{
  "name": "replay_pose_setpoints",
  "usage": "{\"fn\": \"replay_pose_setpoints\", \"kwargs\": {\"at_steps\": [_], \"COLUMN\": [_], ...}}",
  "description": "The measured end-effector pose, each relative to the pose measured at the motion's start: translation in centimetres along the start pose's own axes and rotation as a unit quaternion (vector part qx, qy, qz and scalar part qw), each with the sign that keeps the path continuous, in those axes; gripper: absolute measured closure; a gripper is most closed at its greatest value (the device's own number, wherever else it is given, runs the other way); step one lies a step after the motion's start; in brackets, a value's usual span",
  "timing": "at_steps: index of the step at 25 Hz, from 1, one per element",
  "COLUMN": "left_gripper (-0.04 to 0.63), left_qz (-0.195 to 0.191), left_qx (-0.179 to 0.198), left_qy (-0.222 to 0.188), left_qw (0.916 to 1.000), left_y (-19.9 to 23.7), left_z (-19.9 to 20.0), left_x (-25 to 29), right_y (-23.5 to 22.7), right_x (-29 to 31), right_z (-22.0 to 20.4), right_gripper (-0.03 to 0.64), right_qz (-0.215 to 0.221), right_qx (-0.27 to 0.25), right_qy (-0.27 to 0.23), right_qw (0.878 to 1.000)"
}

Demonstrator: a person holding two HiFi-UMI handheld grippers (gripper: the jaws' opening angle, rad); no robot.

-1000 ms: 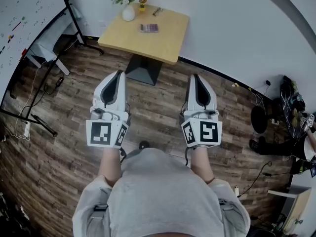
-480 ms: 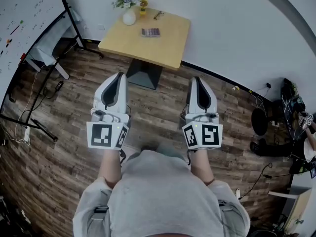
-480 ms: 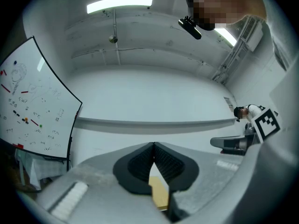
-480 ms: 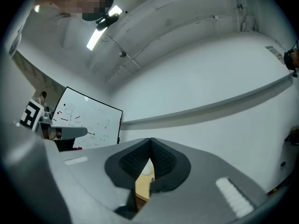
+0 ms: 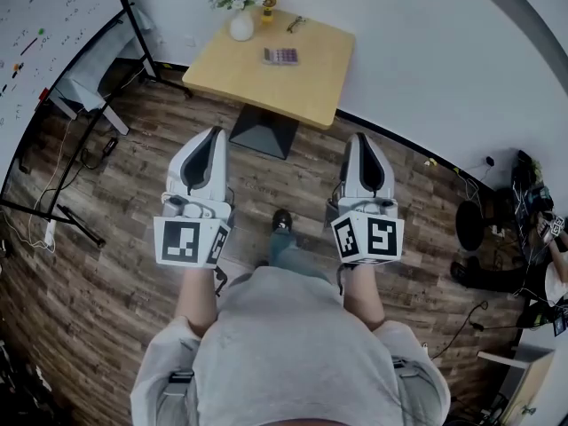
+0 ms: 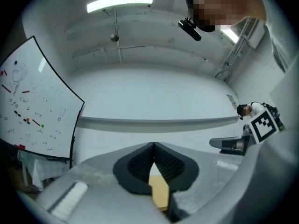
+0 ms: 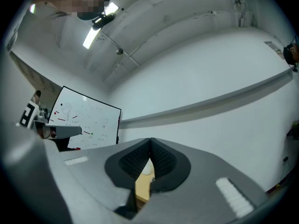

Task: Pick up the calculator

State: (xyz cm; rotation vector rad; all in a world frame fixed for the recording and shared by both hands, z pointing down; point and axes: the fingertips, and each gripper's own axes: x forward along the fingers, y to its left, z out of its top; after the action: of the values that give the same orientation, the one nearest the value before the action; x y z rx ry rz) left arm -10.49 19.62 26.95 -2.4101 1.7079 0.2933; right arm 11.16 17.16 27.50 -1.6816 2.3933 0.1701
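Head view shows the calculator [image 5: 281,56] at top centre, flat on the wooden table [image 5: 311,91], near a white vase [image 5: 241,27]. Left gripper [image 5: 211,136] and right gripper [image 5: 358,140], mid-frame over the floor [image 5: 284,171], have jaws together on nothing, well apart from the table. My judgement: walk closer first, then open 1 claw and straddle the calculator's narrow sides, clear of the vase.

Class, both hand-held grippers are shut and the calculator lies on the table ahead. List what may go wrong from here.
1. The left hand-held gripper and right hand-held gripper have their jaws together. Unless one opens, it may just shove the small dark flat calculator across the square light wooden table.
2. The white vase of flowers stands near the calculator, so a long reach might tip it.
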Motion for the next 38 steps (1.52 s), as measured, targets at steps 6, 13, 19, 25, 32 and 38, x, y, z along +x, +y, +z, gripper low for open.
{"fn": "replay_pose_setpoints", "kwargs": {"at_steps": [6,13,19,25,32,38], "left_gripper": [0.591,0.59,0.591,0.591,0.591,0.591], "left_qz": [0.016,0.027,0.035,0.04,0.04,0.036], "left_qx": [0.006,0.004,0.002,0.005,0.01,0.02], "left_qy": [0.002,-0.001,-0.006,-0.007,-0.011,-0.012], "left_qw": [0.9998,0.9996,0.9994,0.9992,0.9991,0.9991], "left_y": [2.4,4.6,5.9,6.3,5.8,4.9], "left_z": [-0.5,-1.1,-1.6,-2.2,-2.7,-3.3], "left_x": [2.6,7.3,11.0,14.6,18.5,21.9], "right_y": [-0.5,-2.2,-3.4,-5.1,-7.7,-10.2], "right_x": [3.9,9.5,13.4,16.7,19.5,21.7], "right_z": [-0.6,-0.7,-1.1,-1.4,-2.0,-2.5], "right_gripper": [0.615,0.615,0.615,0.615,0.615,0.615], "right_qz": [0.006,0.009,0.021,0.031,0.038,0.042], "right_qx": [0.004,-0.001,-0.001,0.002,0.008,0.016], "right_qy": [-0.001,-0.005,-0.007,-0.008,-0.012,-0.017], "right_qw": [1.0,1.0,1.0,0.999,0.999,0.999]}}
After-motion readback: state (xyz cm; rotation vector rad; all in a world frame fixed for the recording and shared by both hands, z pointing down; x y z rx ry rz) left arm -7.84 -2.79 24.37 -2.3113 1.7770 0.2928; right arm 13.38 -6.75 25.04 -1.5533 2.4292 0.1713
